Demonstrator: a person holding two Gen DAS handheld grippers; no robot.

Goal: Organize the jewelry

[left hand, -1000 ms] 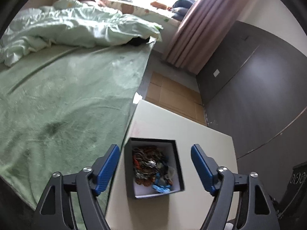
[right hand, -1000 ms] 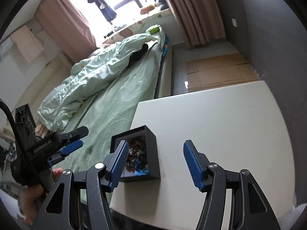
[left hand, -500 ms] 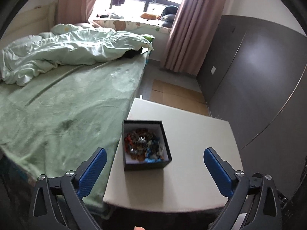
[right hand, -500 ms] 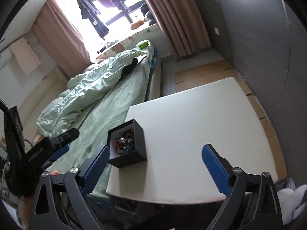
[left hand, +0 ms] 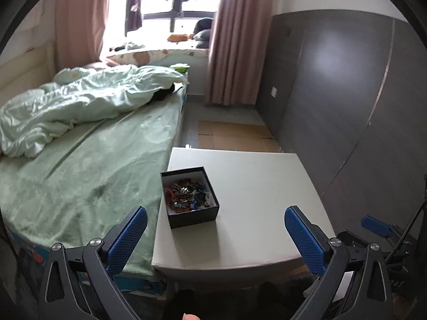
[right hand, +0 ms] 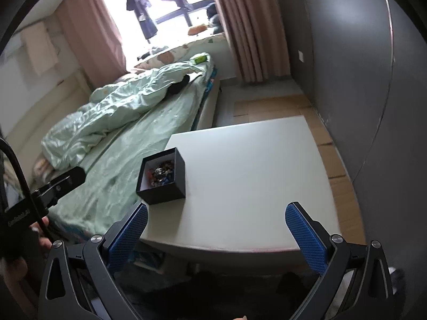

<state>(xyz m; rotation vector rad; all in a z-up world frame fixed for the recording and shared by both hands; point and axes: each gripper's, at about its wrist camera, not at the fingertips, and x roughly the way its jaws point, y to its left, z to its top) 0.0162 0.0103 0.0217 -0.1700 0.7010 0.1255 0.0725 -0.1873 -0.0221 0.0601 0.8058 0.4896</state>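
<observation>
A small open black box (left hand: 190, 197) with a white lining stands near the left edge of a white table (left hand: 256, 192). It holds a tangled heap of colourful jewelry (left hand: 186, 193). The box also shows in the right wrist view (right hand: 161, 177), with the jewelry (right hand: 161, 174) inside. My left gripper (left hand: 216, 236) is open and empty, held back from the table's near edge. My right gripper (right hand: 216, 233) is open and empty, also back from the near edge. The left gripper's body (right hand: 58, 184) shows at the left of the right wrist view.
A bed with a green sheet (left hand: 88, 165) and a rumpled duvet (left hand: 80, 101) runs along the table's left side. A dark grey wall (left hand: 347, 106) stands to the right. Pink curtains (left hand: 234, 53) and a window are at the back.
Both grippers have pulled back and away from the box, which now looks smaller and farther off. Both sets of jaws have opened wider. The box has not moved.
</observation>
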